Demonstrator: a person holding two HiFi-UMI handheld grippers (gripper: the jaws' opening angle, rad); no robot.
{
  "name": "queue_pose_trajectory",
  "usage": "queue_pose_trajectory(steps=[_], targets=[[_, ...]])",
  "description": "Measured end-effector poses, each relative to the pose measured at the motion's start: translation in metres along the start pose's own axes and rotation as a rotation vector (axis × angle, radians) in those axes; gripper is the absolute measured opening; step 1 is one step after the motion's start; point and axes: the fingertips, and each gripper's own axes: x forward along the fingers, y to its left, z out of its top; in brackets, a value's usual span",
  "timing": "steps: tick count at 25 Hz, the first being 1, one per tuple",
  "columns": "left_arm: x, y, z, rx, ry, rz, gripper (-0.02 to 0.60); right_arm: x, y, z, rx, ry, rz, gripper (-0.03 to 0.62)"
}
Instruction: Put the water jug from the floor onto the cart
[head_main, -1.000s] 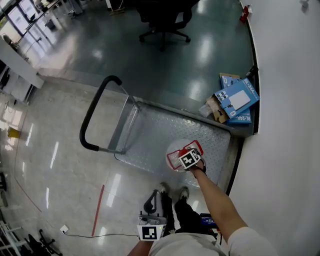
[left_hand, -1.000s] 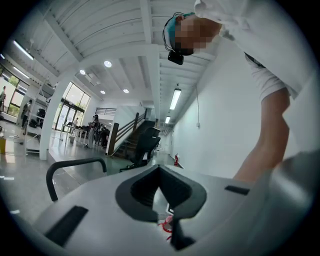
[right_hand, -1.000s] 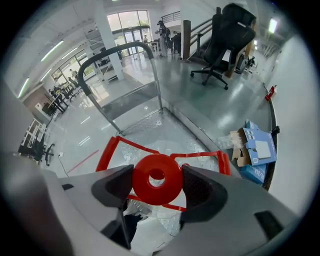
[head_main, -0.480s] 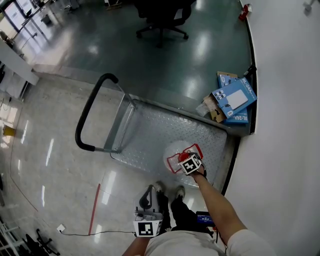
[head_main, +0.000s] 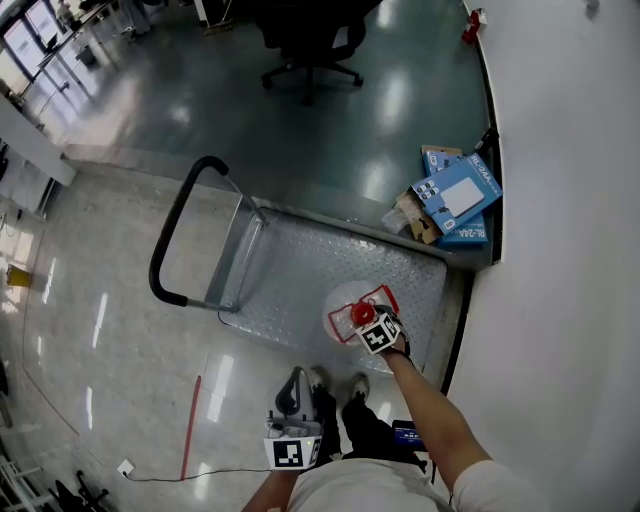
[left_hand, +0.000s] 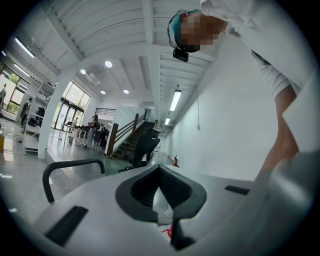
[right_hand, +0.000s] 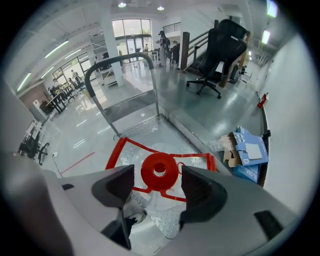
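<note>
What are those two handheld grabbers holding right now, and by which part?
Nothing. The right gripper has its jaws apart, clear of the round red cap of the clear plastic water jug; the left gripper is shut on nothing.

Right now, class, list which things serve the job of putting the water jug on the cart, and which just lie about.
Job: water jug, already on the cart; right hand-held gripper, open.
Lying about: office chair; blue boxes.

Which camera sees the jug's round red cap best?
Right gripper view: the round red cap sits big between the right gripper's parted jaws. The head view shows it tiny; the left gripper view doesn't clearly show it.
</note>
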Motion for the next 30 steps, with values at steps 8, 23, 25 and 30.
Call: queue_pose_trajectory(steps=[8,23,25,30], targets=[[-0.002,-0.018,0.025,-0.004,-0.050,-0.023,0.003,-0.135,-0.023,0.018,0.130,-0.450,-0.205,0.040],[-0.006,-0.044,0.074,0.034,-0.133,-0.075,0.003,-0.377,0.030,0.021,0.173,-1.022,-0.334,0.012],[-0.007,-0.044,0.077,0.037,-0.138,-0.078,0.003,-0.383,0.037,0.021,0.164,-1.030,-0.331,0.012],[-0.008,-0.045,0.077,0.037,-0.141,-0.078,0.003,-0.394,0.042,0.021,0.149,-1.047,-0.326,0.012]])
